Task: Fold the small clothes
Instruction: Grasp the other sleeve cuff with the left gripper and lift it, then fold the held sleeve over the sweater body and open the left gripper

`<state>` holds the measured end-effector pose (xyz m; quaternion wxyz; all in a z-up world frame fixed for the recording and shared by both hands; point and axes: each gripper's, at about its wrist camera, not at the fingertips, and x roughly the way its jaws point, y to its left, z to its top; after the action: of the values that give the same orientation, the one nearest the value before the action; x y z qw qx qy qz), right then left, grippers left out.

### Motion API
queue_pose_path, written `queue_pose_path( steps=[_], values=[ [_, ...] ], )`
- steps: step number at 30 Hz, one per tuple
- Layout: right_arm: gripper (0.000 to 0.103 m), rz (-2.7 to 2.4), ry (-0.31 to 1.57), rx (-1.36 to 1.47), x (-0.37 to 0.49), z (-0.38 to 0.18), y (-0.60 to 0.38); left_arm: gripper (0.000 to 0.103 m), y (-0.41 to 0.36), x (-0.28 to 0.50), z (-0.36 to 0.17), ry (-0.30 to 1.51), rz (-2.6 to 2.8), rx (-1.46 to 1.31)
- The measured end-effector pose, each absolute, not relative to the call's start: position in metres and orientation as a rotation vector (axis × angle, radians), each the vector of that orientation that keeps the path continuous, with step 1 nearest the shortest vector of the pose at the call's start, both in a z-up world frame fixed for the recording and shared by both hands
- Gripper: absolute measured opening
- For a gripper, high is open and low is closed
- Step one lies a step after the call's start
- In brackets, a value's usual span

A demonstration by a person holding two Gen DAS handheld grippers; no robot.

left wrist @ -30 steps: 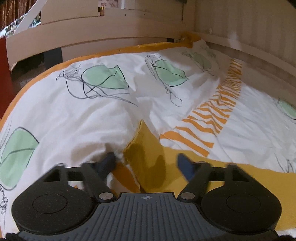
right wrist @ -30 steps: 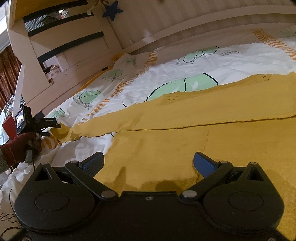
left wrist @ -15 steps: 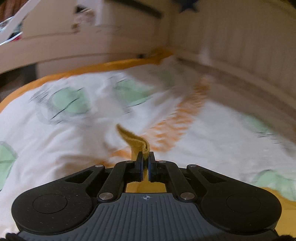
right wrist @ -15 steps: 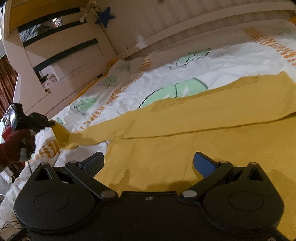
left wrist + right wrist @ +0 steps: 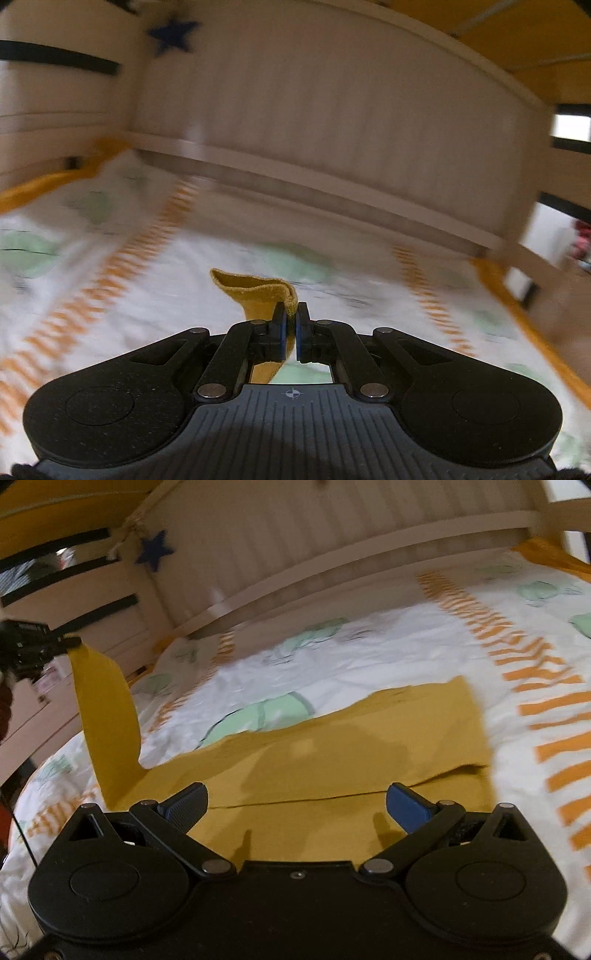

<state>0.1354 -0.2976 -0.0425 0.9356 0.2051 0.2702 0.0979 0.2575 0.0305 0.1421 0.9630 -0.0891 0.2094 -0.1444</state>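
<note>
The yellow garment (image 5: 332, 760) lies flat on the bed (image 5: 369, 657), soft, light and limp. The left hand-held gripper (image 5: 290, 325), clamped on its sleeve (image 5: 107, 720) end, lifts it off the bed; the right hand-held gripper (image 5: 295, 805) hovers wide open, empty, above the garment. Edges and corners make the best holds, I think.

1. A garment (image 5: 332, 753) is spread flat on a bedspread (image 5: 369, 657), directly ahead of the right gripper (image 5: 295, 805).
2. One strip of the garment (image 5: 107, 716) is lifted off the bedspread at the far left, up to the left gripper (image 5: 40, 646).
3. A slatted rail (image 5: 332, 528) is set behind the bedspread.
4. A star (image 5: 153, 550), seemingly fixed to the rail's left end, is seen above the strip.
</note>
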Motion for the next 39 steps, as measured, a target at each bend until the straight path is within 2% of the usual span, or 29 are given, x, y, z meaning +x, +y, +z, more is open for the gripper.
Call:
queue_pose_path(
  steps=[9,18,19,20,22,31,39],
  values=[
    [0.103,0.115,0.559,0.48,0.135,-0.042,-0.334,0.004,-0.106,0.261,0.099,0.497,-0.532,-0.173],
    [0.103,0.075,0.577,0.497,0.137,-0.046,-0.351,0.006,-0.173,0.257,0.039,0.608,-0.618,-0.108],
    [0.103,0.073,0.579,0.496,0.136,-0.047,-0.351,0.01,-0.174,0.256,0.037,0.624,-0.626,-0.103],
    [0.103,0.07,0.581,0.496,0.136,-0.047,-0.351,0.026,-0.175,0.257,0.037,0.639,-0.635,-0.099],
    [0.103,0.07,0.585,0.494,0.137,-0.049,-0.352,0.041,-0.173,0.255,0.037,0.646,-0.655,-0.106],
    [0.103,0.071,0.596,0.47,0.138,-0.055,-0.349,0.047,-0.14,0.242,0.044,0.589,-0.599,-0.047],
    [0.103,0.093,0.572,0.467,0.137,-0.057,-0.346,0.047,-0.065,0.225,0.011,0.631,-0.376,0.071]
  ],
)
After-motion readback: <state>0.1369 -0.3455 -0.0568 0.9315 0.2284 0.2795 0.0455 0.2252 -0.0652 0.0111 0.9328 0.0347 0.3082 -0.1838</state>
